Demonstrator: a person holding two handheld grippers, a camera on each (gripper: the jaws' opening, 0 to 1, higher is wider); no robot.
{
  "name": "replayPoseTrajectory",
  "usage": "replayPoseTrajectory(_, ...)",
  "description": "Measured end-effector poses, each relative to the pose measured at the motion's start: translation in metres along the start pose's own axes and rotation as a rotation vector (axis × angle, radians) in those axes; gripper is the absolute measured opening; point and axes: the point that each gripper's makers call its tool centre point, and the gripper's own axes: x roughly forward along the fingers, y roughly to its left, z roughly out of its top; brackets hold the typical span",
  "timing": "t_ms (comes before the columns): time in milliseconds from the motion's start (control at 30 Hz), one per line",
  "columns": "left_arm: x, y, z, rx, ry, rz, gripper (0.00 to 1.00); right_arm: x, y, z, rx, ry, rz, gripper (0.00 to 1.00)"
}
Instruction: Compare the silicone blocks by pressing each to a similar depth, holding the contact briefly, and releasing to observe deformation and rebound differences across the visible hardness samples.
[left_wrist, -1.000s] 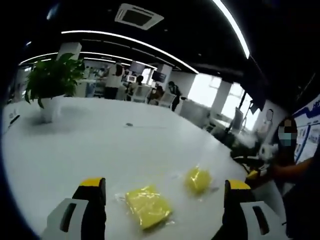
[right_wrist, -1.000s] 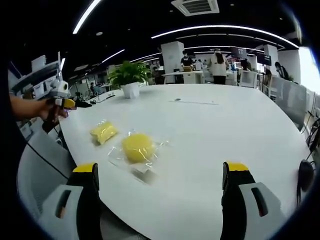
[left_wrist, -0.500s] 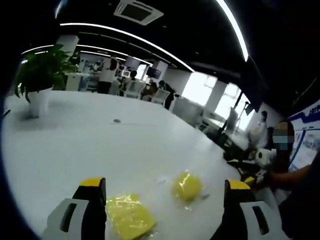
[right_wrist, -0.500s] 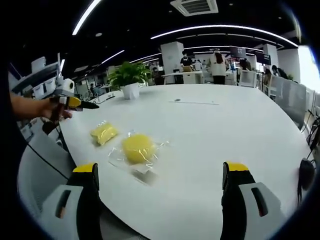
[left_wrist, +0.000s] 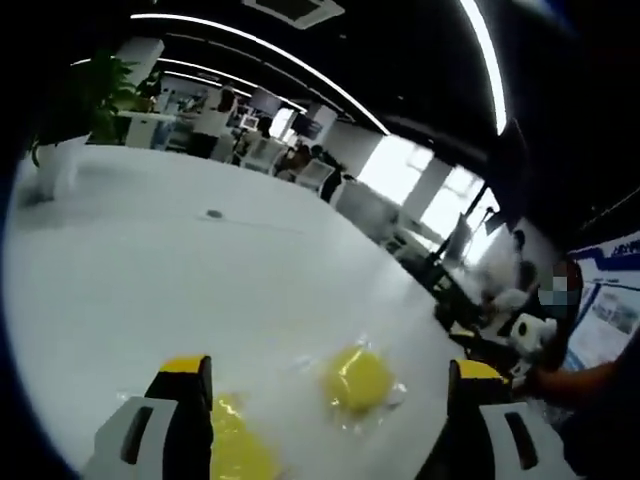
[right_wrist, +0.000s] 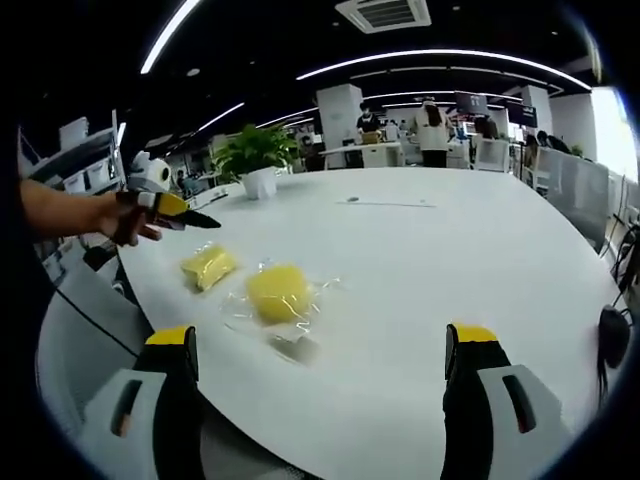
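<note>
Two yellow silicone blocks in clear wrap lie on a white table (right_wrist: 450, 250). In the right gripper view the round block (right_wrist: 278, 293) is near the middle, with the square block (right_wrist: 208, 266) to its left. My left gripper (right_wrist: 195, 214), held in a hand, hovers just left of the square block. In the left gripper view the round block (left_wrist: 357, 380) lies between the wide-apart jaws of my left gripper (left_wrist: 328, 368), and the square block (left_wrist: 235, 452) is partly hidden by the left jaw. My right gripper (right_wrist: 322, 335) is open over the near table edge and holds nothing.
A potted plant (right_wrist: 255, 155) stands at the far side of the table, with a small dark item (right_wrist: 352, 200) beyond the blocks. A black object (right_wrist: 610, 350) sits past the right edge. People and desks fill the background. A person's arm (left_wrist: 590, 385) holds the other gripper.
The left gripper has moved toward the blocks. In its view they slid down and closer. In the right gripper view it came rightward near the square block. The right gripper stayed put.
</note>
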Motion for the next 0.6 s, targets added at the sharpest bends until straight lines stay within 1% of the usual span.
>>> replayPoseTrajectory(100,0.008,0.0,0.002,-0.017,-0.001,-0.006,0.98,-0.001,0.0,-0.001,0.0,0.0,0.0,0.96)
replayPoseTrajectory(167,0.013,0.003,-0.002,-0.035,0.022,0.009,0.96,-0.001,-0.001,-0.001,0.003,-0.001,-0.004,0.96)
replayPoseTrajectory(233,0.018,0.002,-0.003,-0.054,0.026,0.002,0.97,-0.001,-0.002,-0.001,0.008,-0.004,-0.006,0.96)
replayPoseTrajectory(333,0.024,0.004,-0.004,-0.093,0.032,-0.005,0.97,-0.001,-0.002,-0.002,0.01,-0.004,-0.006,0.96)
replayPoseTrajectory(400,0.029,0.008,-0.004,-0.135,0.032,0.001,0.96,-0.001,-0.002,-0.002,0.011,-0.005,-0.005,0.96)
replayPoseTrajectory(433,0.031,0.009,-0.004,-0.177,0.033,0.008,0.96,-0.001,-0.002,-0.002,0.011,-0.005,-0.005,0.96)
replayPoseTrajectory(500,0.037,0.015,-0.003,-0.218,0.029,0.028,0.97,-0.001,-0.002,-0.002,0.014,-0.005,-0.006,0.96)
replayPoseTrajectory(600,0.044,0.019,-0.003,-0.235,0.031,0.03,0.95,0.0,-0.002,-0.002,0.018,-0.006,-0.005,0.96)
